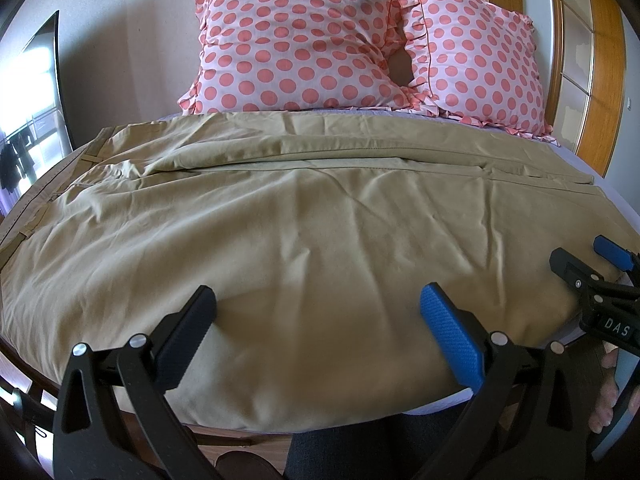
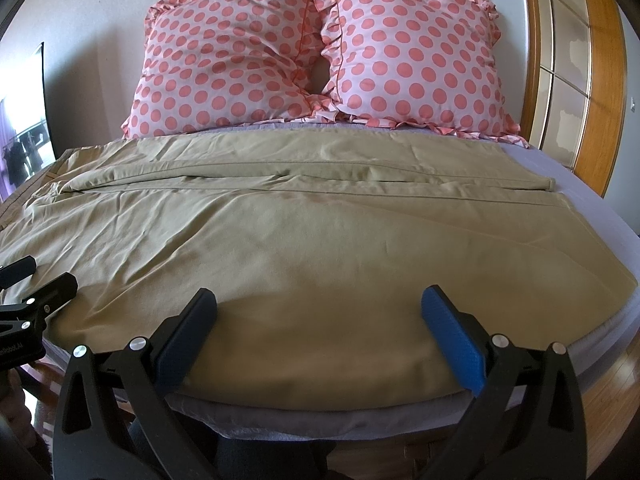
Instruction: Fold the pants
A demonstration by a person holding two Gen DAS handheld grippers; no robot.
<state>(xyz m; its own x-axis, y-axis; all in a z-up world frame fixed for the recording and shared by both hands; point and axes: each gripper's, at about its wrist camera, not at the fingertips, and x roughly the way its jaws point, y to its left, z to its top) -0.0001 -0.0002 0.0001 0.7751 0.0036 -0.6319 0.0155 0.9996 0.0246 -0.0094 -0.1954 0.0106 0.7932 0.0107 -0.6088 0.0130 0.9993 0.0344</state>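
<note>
Khaki pants point(image 1: 304, 216) lie spread flat across the bed, waistband at the left point(image 1: 44, 192), leg hems at the right point(image 2: 556, 192). One leg lies folded over the other along a seam across the middle. My left gripper point(image 1: 316, 300) is open, jaws wide, hovering over the near edge of the pants on the left part. My right gripper point(image 2: 318, 300) is open too, over the near edge further right. The right gripper also shows in the left wrist view point(image 1: 588, 264), and the left gripper shows in the right wrist view point(image 2: 36, 280).
Two pink polka-dot pillows point(image 1: 296, 40) point(image 2: 416, 60) lean against the wall at the bed's head. A lilac sheet point(image 2: 600, 216) shows at the right. A wooden door frame point(image 2: 600, 80) stands to the right, a window point(image 1: 28, 100) to the left. The person's legs are below the near bed edge.
</note>
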